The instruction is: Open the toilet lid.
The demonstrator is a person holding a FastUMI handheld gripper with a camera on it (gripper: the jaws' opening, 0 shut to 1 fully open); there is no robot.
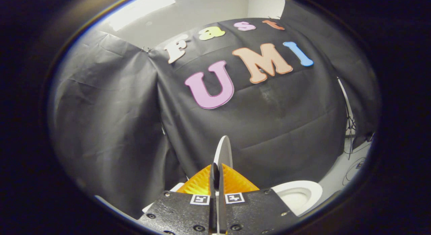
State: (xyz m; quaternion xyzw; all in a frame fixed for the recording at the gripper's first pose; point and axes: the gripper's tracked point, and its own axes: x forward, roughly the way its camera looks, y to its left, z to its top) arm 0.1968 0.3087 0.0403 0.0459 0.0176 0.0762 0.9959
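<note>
With the lid (224, 150) raised on edge between my fingers, I held my gripper (217, 176) nearly closed, both fingers pressed flat against the thin white plate, which rose just beyond the fingertips and stood upright against the black cloth wall (269, 127) behind it. The toilet bowl (298, 194) sat low and to the right of the gripper, its white rim and open hollow showing, so I judged the lift to be far along and the lid close to its resting angle. To finish well, I reckoned I needed to carry the lid back along its hinge arc rather than pull it straight, keep the pinch firm enough that the smooth plate could not slip, and ease off only once it leaned past upright, so it would not drop back onto the bowl. I counted one lid, one bowl, one gripper with two fingers (202, 184), and two square markers (234, 197) on the gripper's body. A few loose cables (352, 127) hung at the far right beside the cloth, well apart from the toilet. The hinge was hidden, so I could not tell how much travel was left.
</note>
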